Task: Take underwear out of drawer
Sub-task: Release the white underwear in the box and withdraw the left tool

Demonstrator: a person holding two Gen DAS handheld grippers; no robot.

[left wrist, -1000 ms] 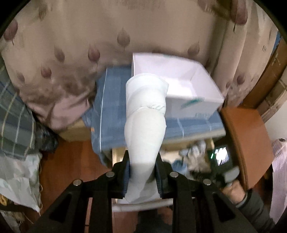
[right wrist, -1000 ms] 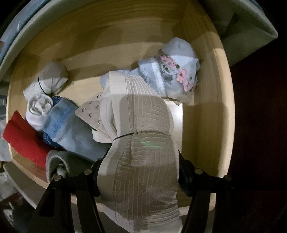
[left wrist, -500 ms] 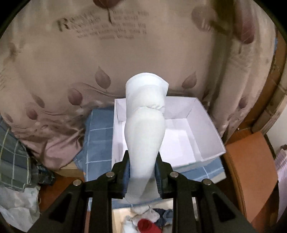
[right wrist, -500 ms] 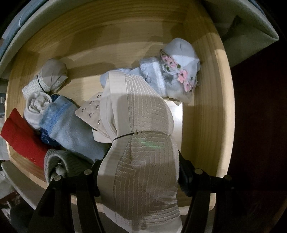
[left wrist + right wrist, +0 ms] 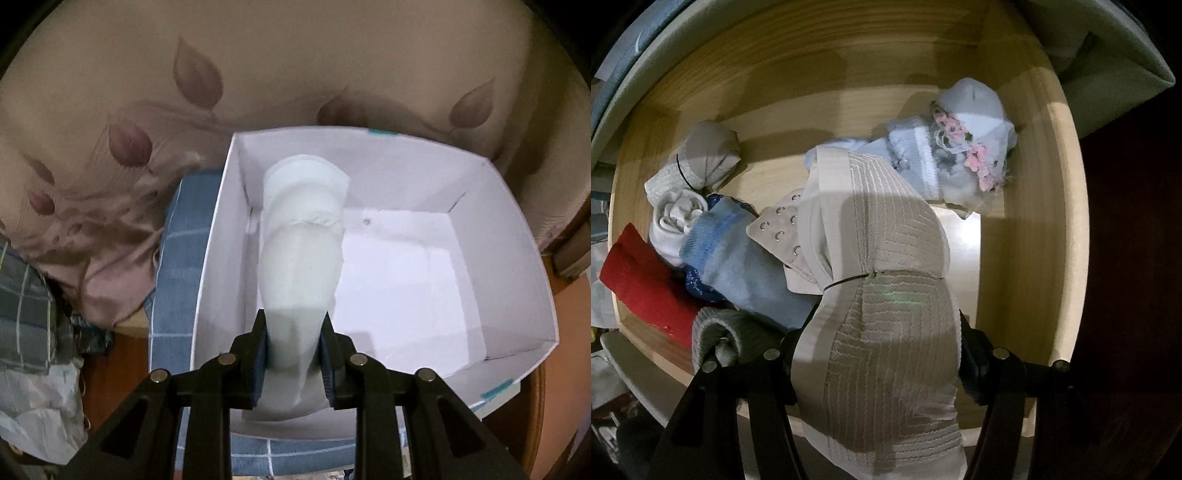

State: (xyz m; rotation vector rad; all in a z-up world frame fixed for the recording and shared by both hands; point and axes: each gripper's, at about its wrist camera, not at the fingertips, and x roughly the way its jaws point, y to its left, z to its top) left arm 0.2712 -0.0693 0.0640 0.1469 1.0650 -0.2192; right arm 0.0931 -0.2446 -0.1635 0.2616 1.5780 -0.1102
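Observation:
My left gripper [image 5: 293, 341] is shut on a rolled white underwear piece [image 5: 301, 254] and holds it inside the open white box [image 5: 532, 295], near the box's left wall. My right gripper [image 5: 875, 354] is shut on a folded beige bra [image 5: 882, 321] with hook fastenings, held over the wooden drawer [image 5: 1030, 229]. Several rolled items lie in the drawer: a red one [image 5: 642, 280], a light blue one [image 5: 746, 266], a white one [image 5: 677, 218], a grey tied one [image 5: 709, 155] and a floral grey-blue one [image 5: 964, 147].
The white box stands on a blue checked cloth [image 5: 177, 266]. A beige leaf-patterned curtain [image 5: 184, 92] hangs behind it. Plaid fabric and a white bag [image 5: 33, 369] sit at the left. A grey cloth edge [image 5: 1108, 55] lies beyond the drawer's far right corner.
My left gripper has carried the white roll up from beside the drawer to over and into the white box. The right gripper holds the bra almost still over the drawer.

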